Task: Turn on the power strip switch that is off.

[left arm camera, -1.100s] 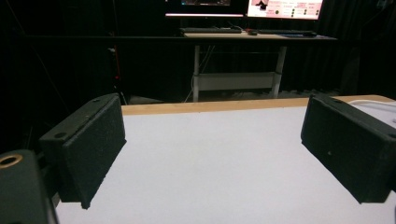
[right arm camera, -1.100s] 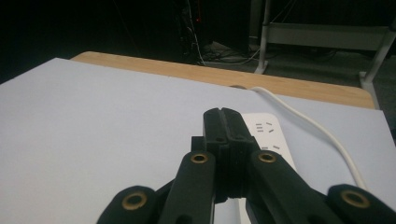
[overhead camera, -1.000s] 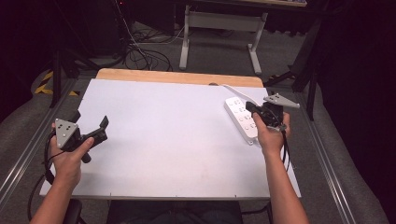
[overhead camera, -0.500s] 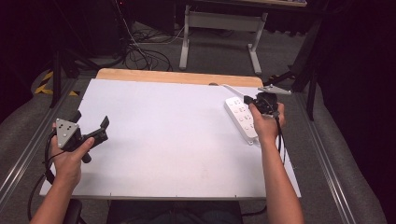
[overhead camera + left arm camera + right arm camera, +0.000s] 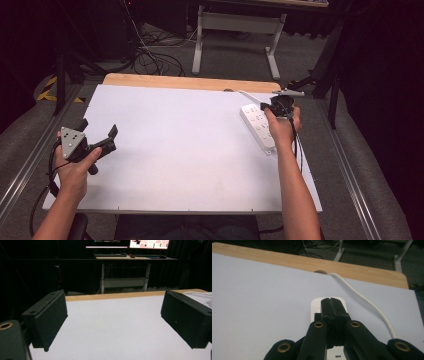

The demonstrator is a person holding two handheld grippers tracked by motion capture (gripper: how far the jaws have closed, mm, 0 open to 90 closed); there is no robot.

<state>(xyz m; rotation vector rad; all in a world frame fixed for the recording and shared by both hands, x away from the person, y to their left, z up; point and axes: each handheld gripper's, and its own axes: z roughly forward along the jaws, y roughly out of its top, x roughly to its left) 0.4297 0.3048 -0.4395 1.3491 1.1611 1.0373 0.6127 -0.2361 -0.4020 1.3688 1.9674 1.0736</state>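
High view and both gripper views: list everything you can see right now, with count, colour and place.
power strip: one, white, right side of the table, under the right gripper
power strip cable: one, white, runs to the table's far edge
table: one, white top with a wooden far edge
desk: one, beyond the table, with monitors on it
floor cables: several, dark, beyond the table
left gripper: black, jaws open, over the table's left side
right gripper: black, jaws shut, over the power strip's far end

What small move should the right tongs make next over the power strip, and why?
Probably ease straight down to press the end of the power strip. The right tongs are shut, with nothing between them, and sit above that end near the cord; whether they touch it I cannot tell. The left tongs hang open, far off.
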